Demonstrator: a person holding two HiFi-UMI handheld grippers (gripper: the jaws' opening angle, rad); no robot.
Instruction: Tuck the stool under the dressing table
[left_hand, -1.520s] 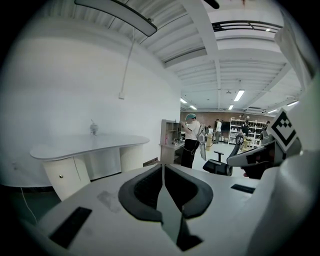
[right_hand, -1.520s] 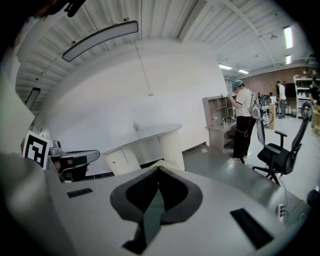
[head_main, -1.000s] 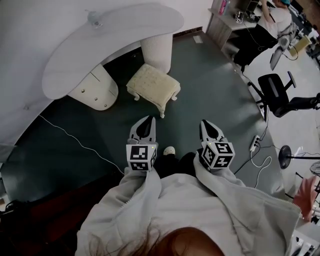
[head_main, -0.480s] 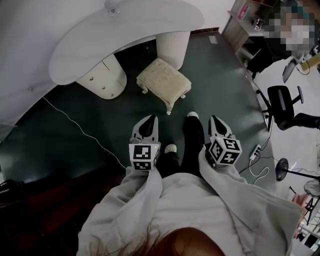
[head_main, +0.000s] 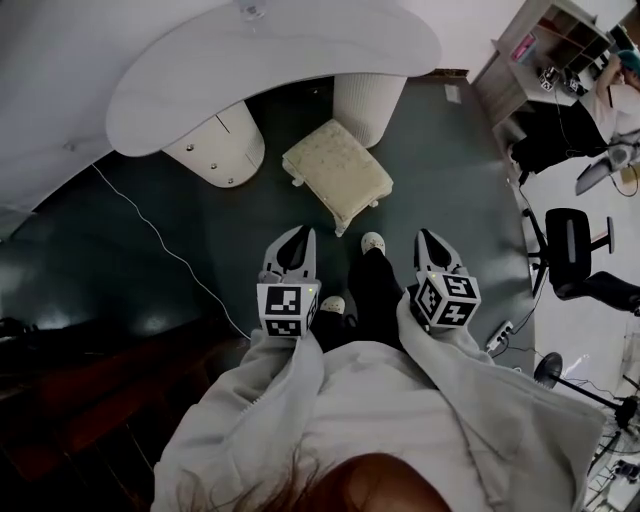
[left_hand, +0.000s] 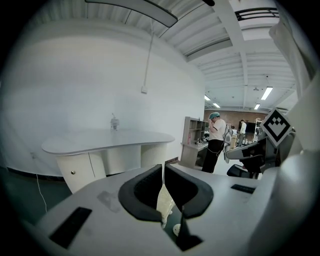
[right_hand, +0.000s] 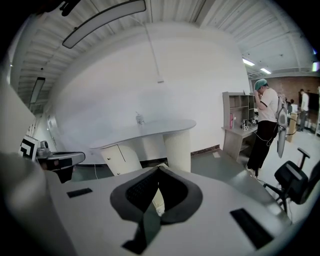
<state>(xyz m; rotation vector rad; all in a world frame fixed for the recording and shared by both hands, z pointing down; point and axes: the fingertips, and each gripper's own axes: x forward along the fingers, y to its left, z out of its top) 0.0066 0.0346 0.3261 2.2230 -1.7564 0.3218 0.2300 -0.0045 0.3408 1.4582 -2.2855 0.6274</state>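
Observation:
A cream cushioned stool (head_main: 338, 172) with short carved legs stands on the dark floor just in front of the white curved dressing table (head_main: 250, 55), half out from under its top. Both grippers hang side by side well short of the stool. The left gripper (head_main: 298, 237) is shut and empty; a sliver of the stool (left_hand: 163, 202) shows past its jaws. My right gripper (head_main: 430, 241) is shut and empty too, with the stool (right_hand: 158, 199) beyond its tips. The table (left_hand: 107, 141) stands ahead in both gripper views.
A white cabinet base (head_main: 212, 148) and a ribbed round pedestal (head_main: 368, 105) hold up the table top. A white cable (head_main: 165, 250) runs across the floor at left. A black office chair (head_main: 570, 250), a shelf unit (head_main: 535, 55) and a person (head_main: 560, 120) are at right.
I have stepped forward: the stool and table sit nearer in the head view, and one foot has come ahead between the grippers. Both grippers stay shut.

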